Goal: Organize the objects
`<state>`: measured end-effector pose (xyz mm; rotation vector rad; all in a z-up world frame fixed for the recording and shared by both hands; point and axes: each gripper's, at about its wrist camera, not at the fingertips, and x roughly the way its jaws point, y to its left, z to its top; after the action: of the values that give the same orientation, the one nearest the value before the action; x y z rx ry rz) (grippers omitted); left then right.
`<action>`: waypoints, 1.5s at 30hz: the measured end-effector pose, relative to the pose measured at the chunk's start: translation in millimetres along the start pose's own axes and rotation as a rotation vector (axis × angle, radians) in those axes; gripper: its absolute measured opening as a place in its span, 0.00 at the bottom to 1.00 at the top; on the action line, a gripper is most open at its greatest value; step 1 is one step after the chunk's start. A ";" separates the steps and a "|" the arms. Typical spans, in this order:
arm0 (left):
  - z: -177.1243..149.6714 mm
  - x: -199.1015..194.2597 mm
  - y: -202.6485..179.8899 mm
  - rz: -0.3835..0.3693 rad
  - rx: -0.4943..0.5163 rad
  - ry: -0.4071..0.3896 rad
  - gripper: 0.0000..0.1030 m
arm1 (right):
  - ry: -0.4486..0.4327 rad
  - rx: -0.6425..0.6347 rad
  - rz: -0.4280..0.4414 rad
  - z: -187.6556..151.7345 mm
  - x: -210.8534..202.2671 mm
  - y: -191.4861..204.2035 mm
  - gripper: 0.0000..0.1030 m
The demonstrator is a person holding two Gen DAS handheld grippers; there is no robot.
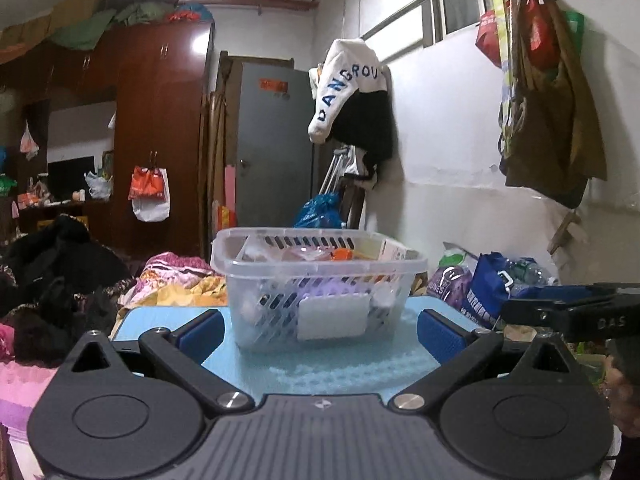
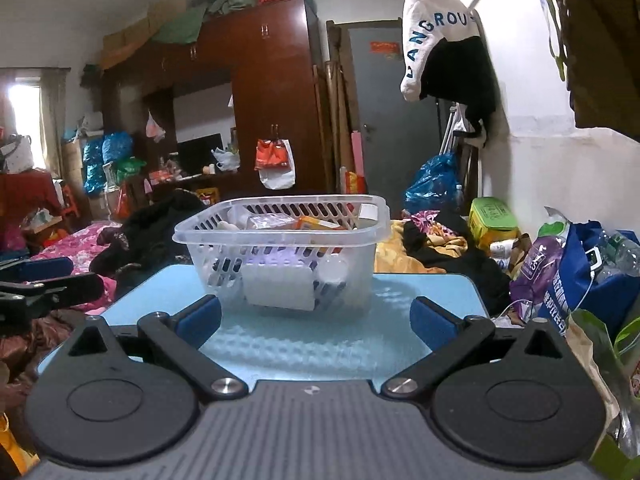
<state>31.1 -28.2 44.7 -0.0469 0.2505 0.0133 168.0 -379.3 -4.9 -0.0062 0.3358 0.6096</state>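
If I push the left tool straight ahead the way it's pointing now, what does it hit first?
Most likely the clear plastic basket on the blue table. The left tool is open, and the basket's near wall sits centred ahead of it. Depth is hard to judge.

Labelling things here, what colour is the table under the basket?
Light blue table, clearest in the right wrist view.

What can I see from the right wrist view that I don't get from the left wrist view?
Only the right wrist view shows the green-lidded tub right of the basket, the bright window far left, and the left gripper. Only the left shows the hanging bags and the right gripper. Both show the clear basket of items on the blue table, both grippers open and empty.
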 end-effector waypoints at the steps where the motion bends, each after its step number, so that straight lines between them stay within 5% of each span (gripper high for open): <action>1: -1.1 2.0 0.0 -0.004 0.001 0.009 1.00 | 0.001 0.000 -0.001 -1.7 -0.6 0.9 1.00; 45: -9.4 9.1 -15.6 0.019 0.038 0.055 1.00 | -0.023 0.007 -0.027 -19.5 -15.6 -0.3 1.00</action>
<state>37.9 -44.2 34.1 -0.0071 0.3065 0.0258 150.2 -390.3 -18.6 0.0035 0.3149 0.5811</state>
